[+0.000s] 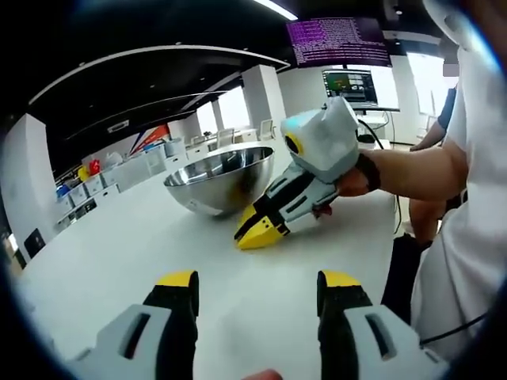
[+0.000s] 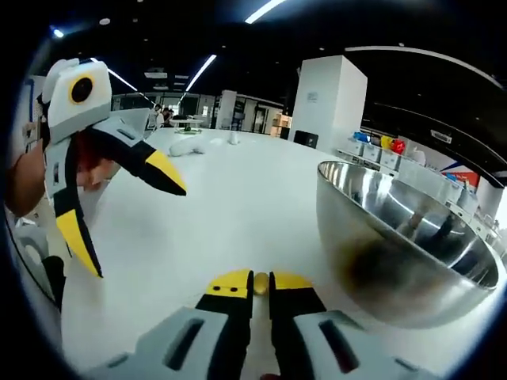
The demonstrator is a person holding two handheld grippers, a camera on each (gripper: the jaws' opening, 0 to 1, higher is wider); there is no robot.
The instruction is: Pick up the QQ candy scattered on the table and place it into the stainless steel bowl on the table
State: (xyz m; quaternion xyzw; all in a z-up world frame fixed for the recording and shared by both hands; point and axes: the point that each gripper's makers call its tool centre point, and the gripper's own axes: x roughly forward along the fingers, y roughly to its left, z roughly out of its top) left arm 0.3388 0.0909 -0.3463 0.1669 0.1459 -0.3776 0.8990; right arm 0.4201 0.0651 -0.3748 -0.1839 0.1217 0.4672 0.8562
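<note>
My left hand-held gripper (image 1: 257,297) stands wide open and empty over the bare table (image 1: 142,253), on the near side of the stainless steel bowl (image 1: 222,178). My right hand-held gripper (image 2: 261,283) is nearly closed, pinching a small yellowish QQ candy (image 2: 261,283) at its tips, just beside the bowl's outer wall. I judge the pick done; next I must lift over the rim and release inside.
</note>
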